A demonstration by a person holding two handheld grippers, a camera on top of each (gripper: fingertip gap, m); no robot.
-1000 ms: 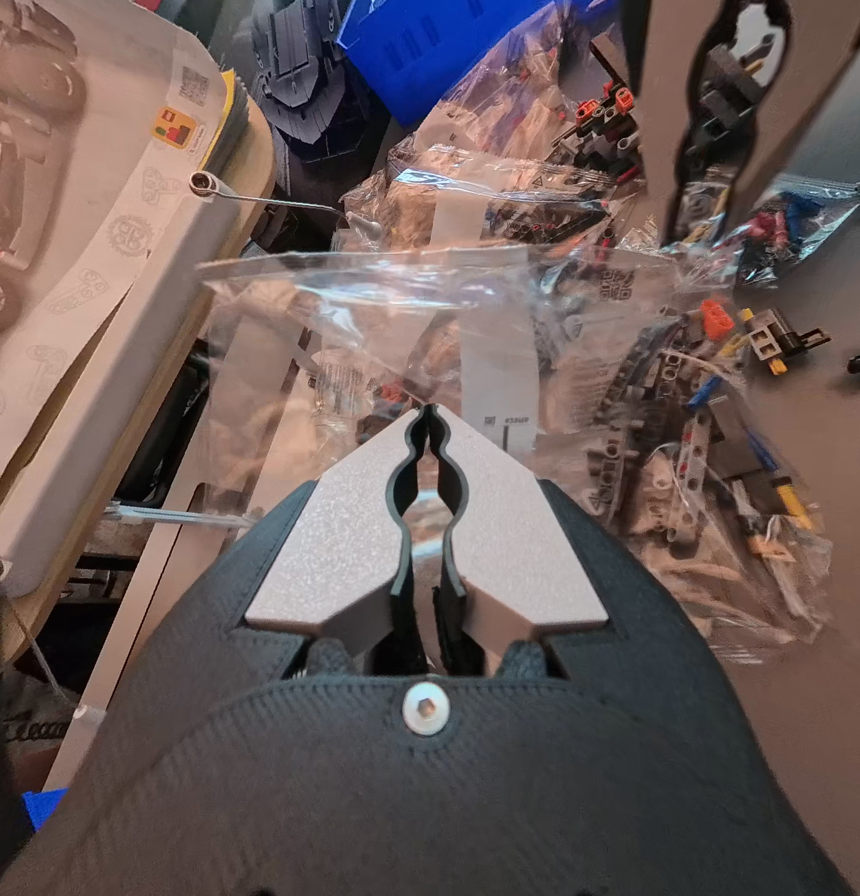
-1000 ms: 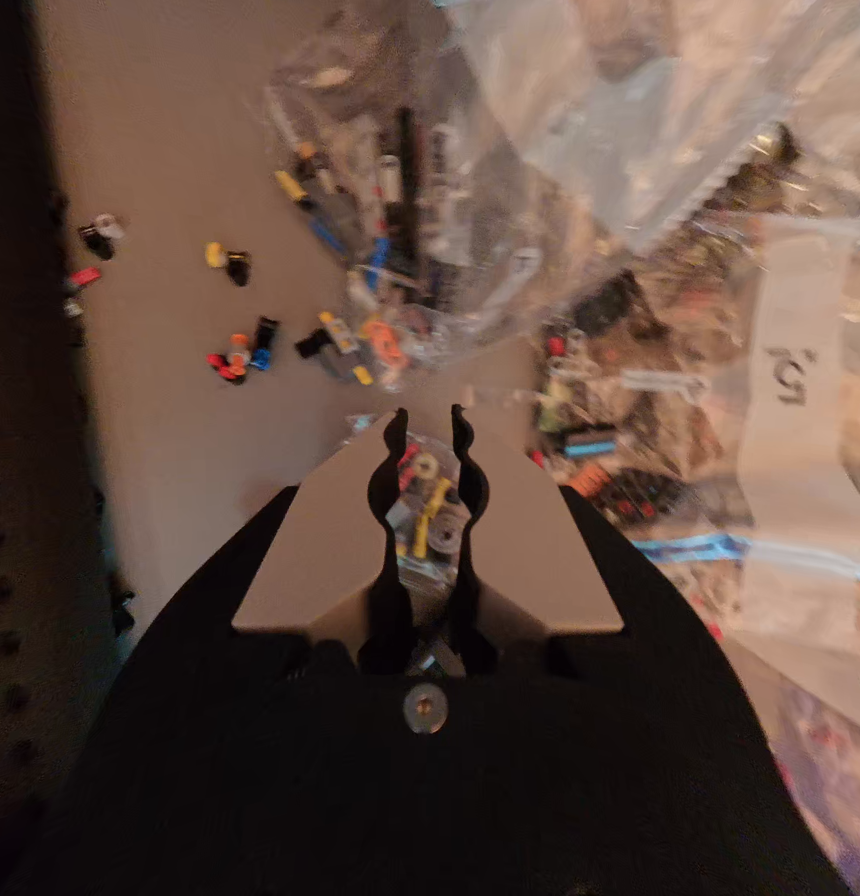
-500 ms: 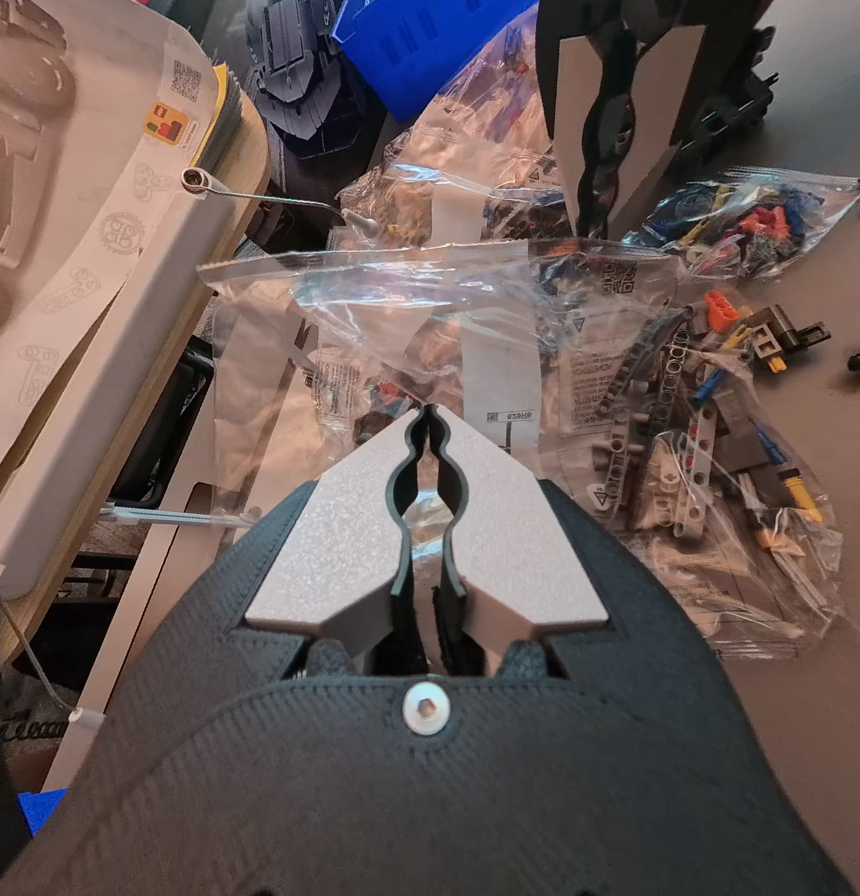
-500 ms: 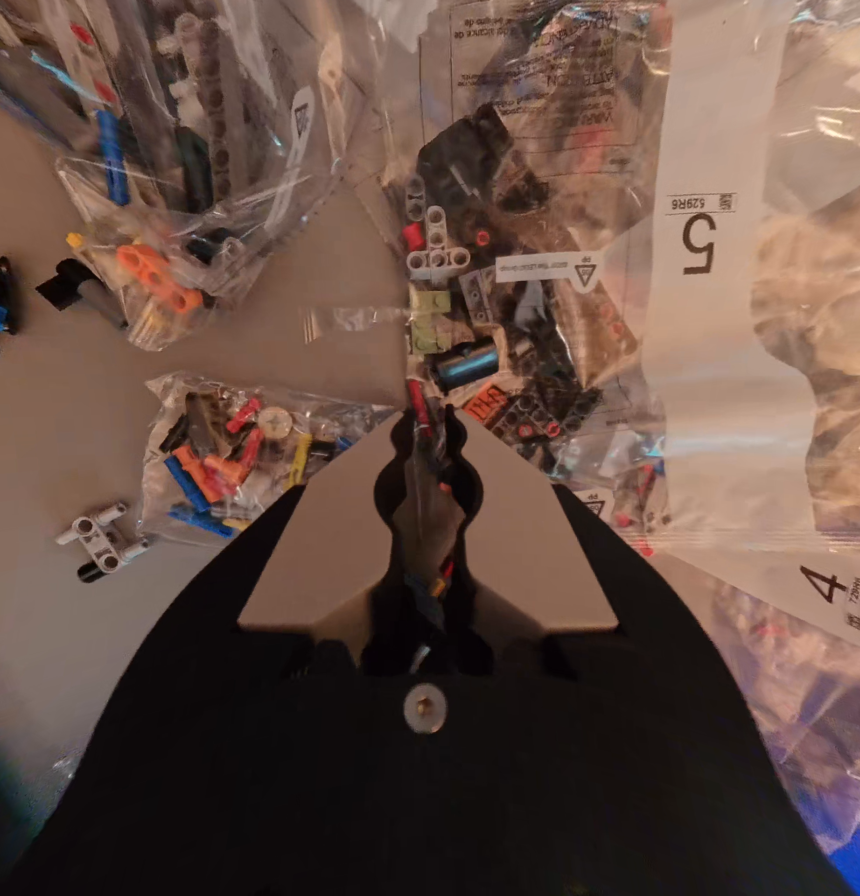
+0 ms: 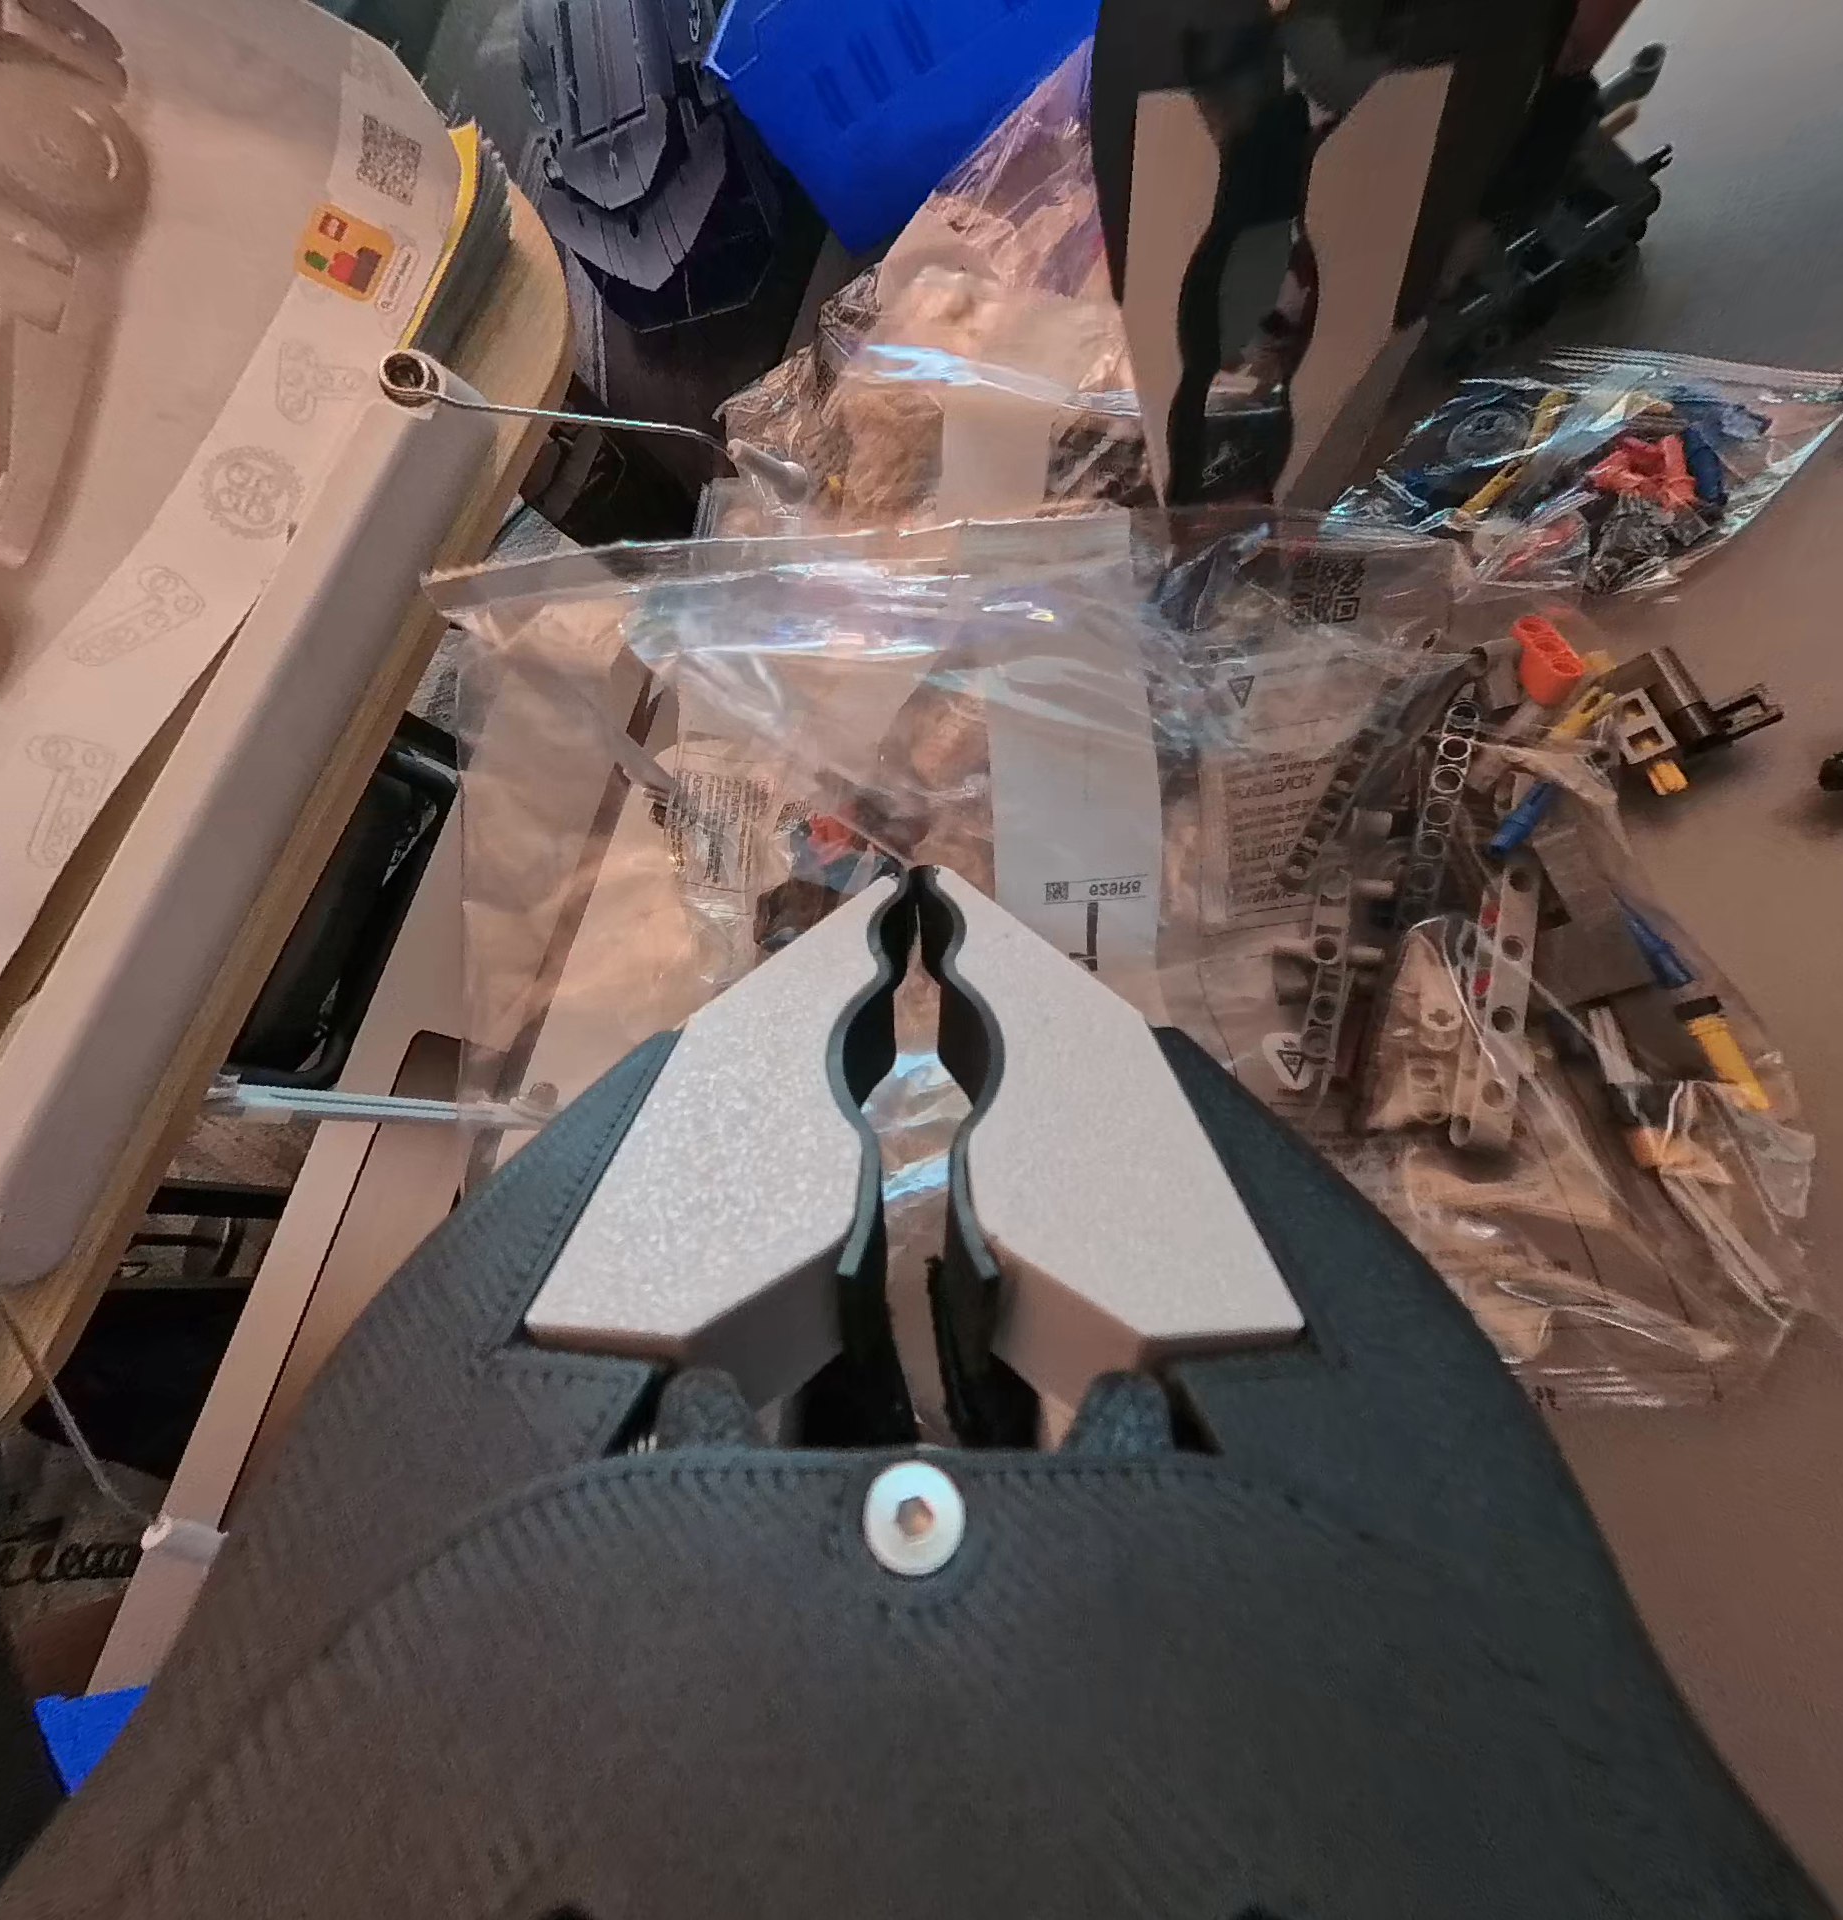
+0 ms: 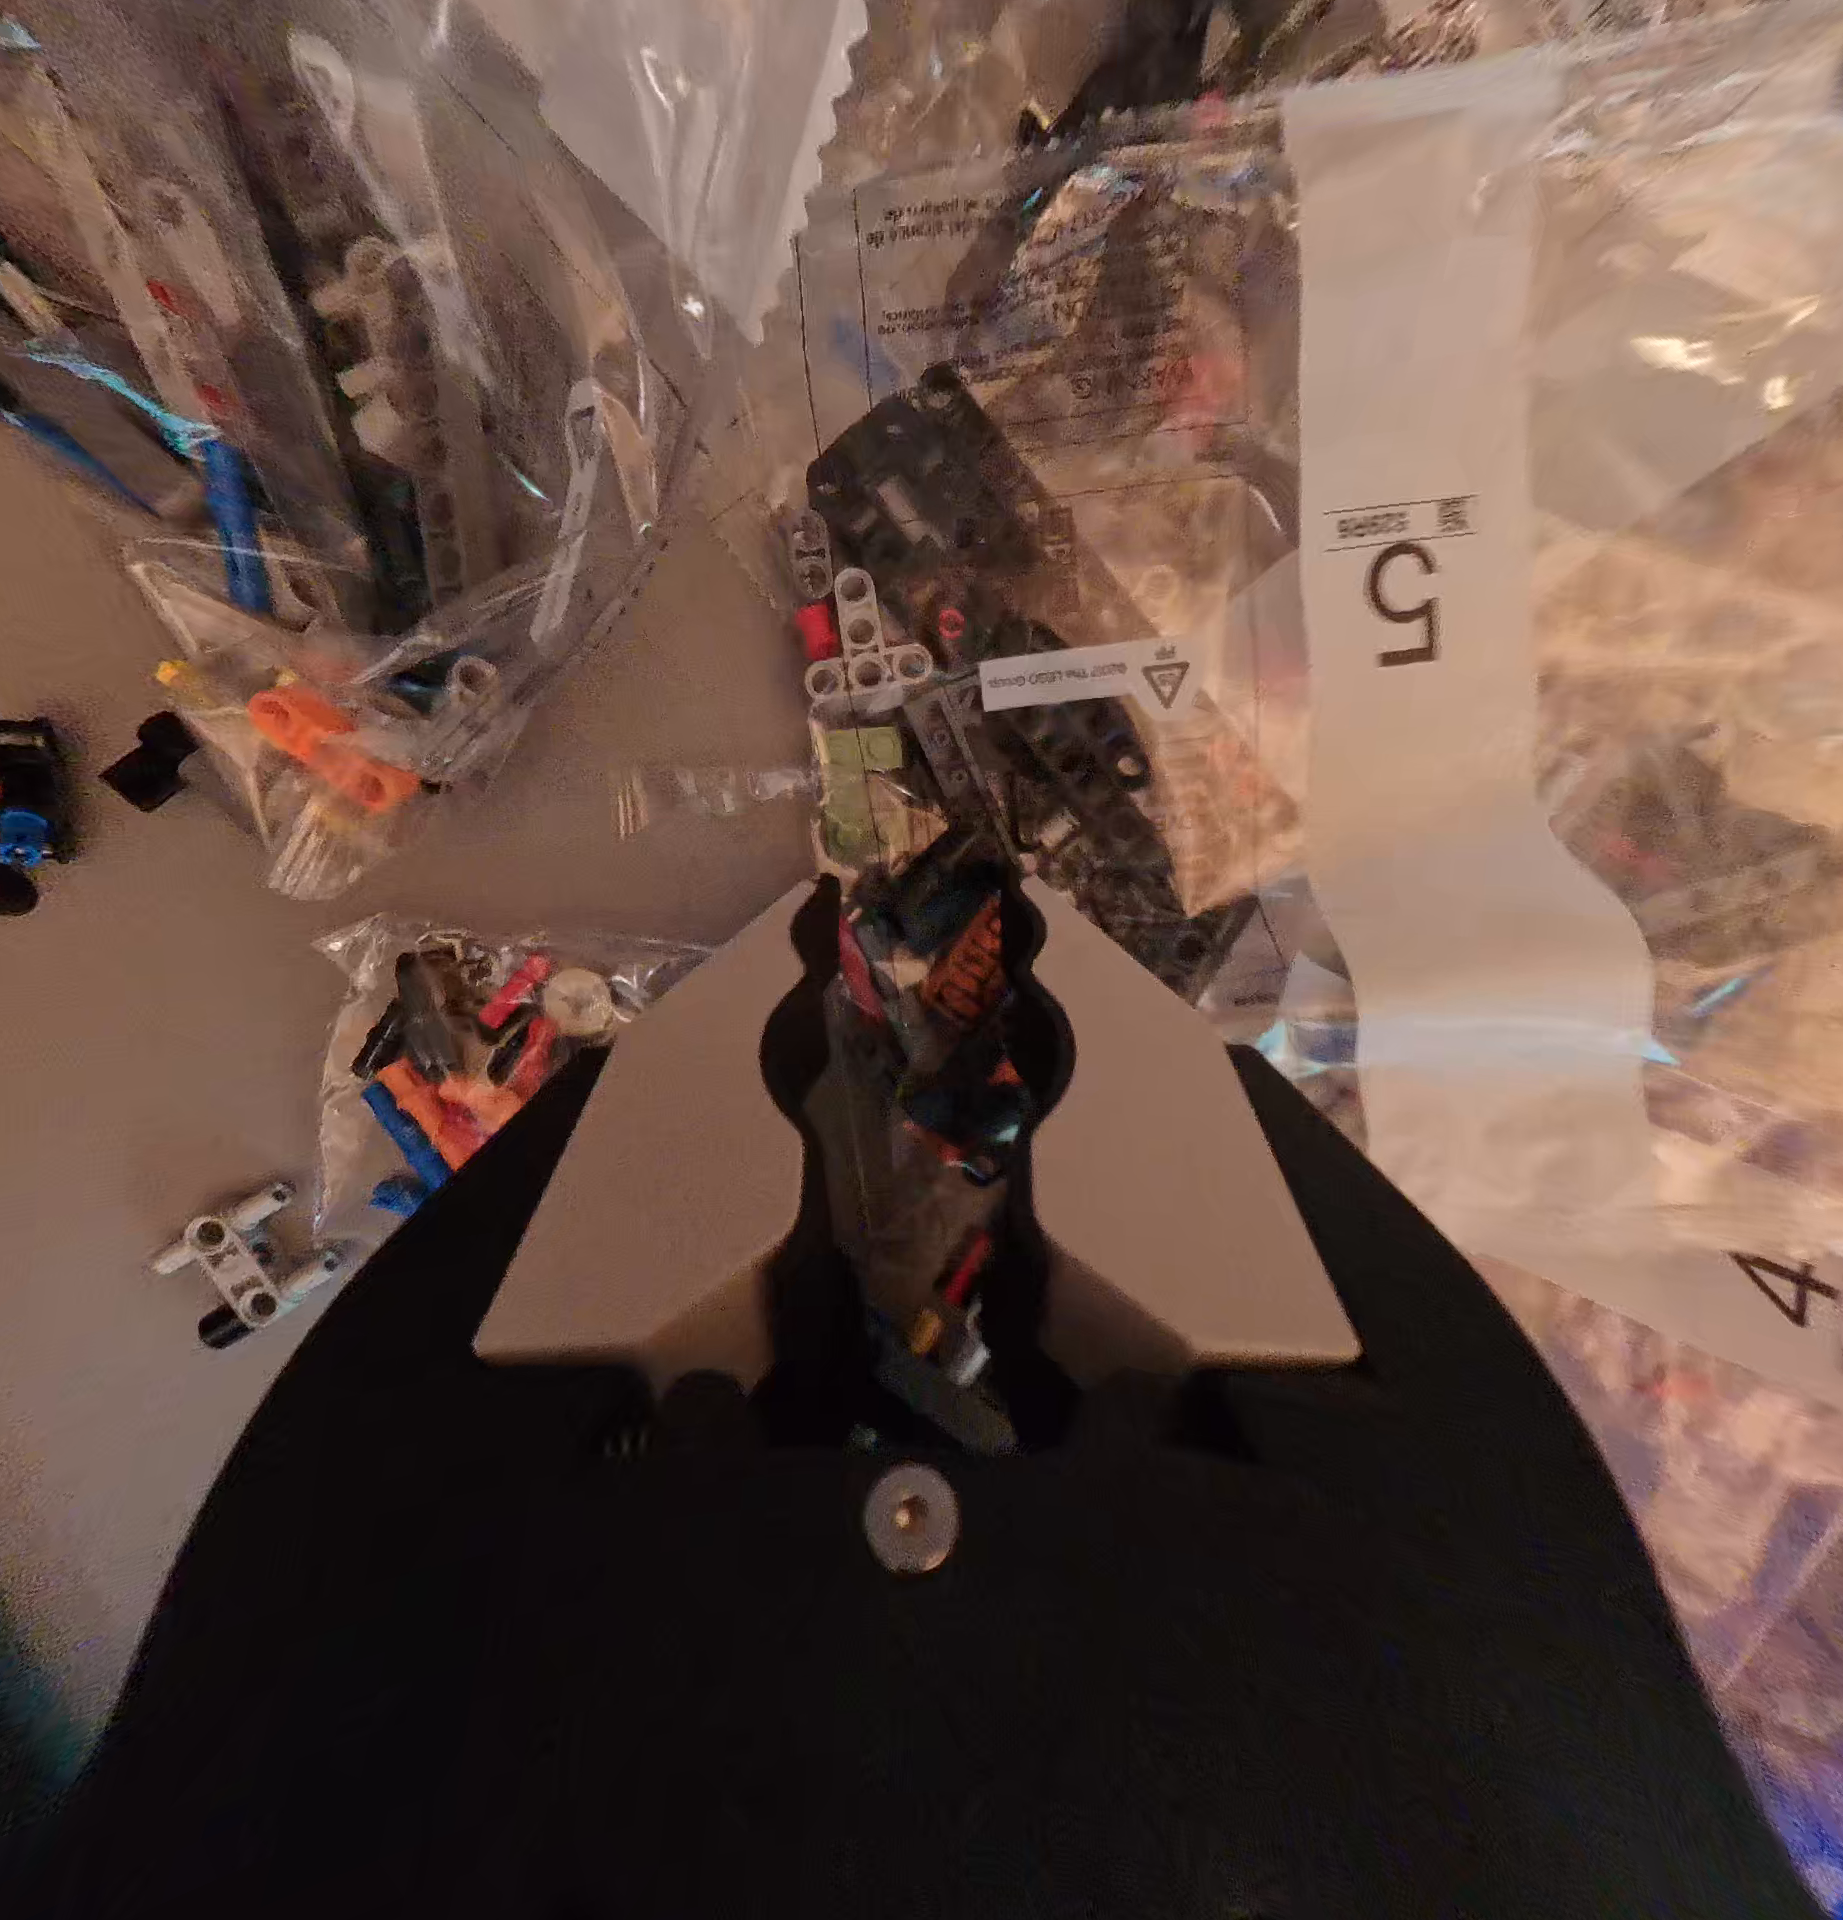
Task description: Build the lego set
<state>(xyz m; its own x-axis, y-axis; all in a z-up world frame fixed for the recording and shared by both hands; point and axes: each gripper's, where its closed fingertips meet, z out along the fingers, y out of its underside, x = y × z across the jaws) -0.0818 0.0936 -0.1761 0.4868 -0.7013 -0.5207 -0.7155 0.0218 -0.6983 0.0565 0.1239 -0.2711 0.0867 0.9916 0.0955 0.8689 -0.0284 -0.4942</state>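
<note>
Most parts sit bagged; left gripper point(image 5: 919, 902) fingers pinch a clear bag point(image 5: 792, 727), right gripper point(image 6: 922, 894) fingers part narrowly over the twelve o'clock parts bag point(image 6: 1000, 623).

Clear bags of lego parts point(image 6: 1052, 644) heaped on table.

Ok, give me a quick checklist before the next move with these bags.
1. Left gripper pinching the large clear plastic bag: ok, tips closed on the film.
2. Right gripper open: ok, jaws apart.
3. Right gripper lined up over the clear bag of dark parts: ok, the bag shows between its jaws.
4. Right gripper touching that bag: cannot tell.
5. Small clear bag of red and blue pieces outside the right jaws: ok.
</note>
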